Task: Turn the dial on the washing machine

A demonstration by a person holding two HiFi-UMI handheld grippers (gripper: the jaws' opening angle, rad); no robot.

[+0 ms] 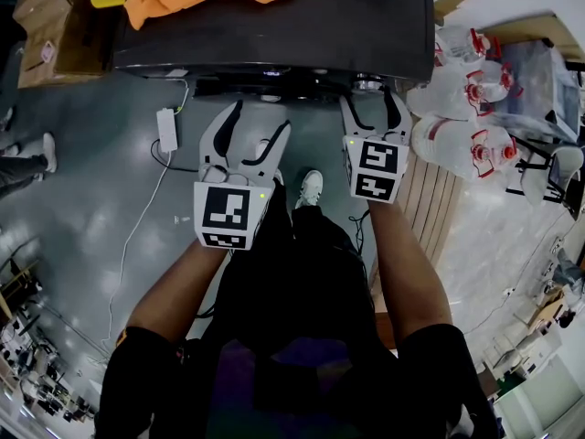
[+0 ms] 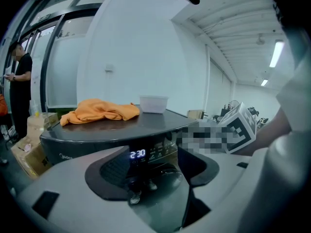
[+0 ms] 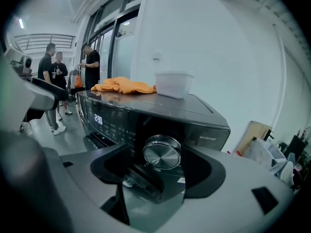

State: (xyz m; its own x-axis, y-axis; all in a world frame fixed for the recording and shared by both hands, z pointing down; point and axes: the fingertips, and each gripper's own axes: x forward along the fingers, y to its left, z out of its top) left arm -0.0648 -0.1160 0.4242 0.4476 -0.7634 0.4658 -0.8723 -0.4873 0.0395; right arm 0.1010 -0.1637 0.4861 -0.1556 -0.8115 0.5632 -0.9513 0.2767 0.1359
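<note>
Right gripper view, one washing machine (image 3: 194, 111), one dial (image 3: 162, 152) ahead, right gripper (image 3: 160, 168) wide, left gripper (image 2: 146, 168) wide.

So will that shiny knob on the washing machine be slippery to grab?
The dial looks like smooth polished metal, so it's probably a bit slippery. It looks hard and solid, so it shouldn't squash. It sits fixed on the washing machine front, so it will likely spin in place, not come off.
</note>
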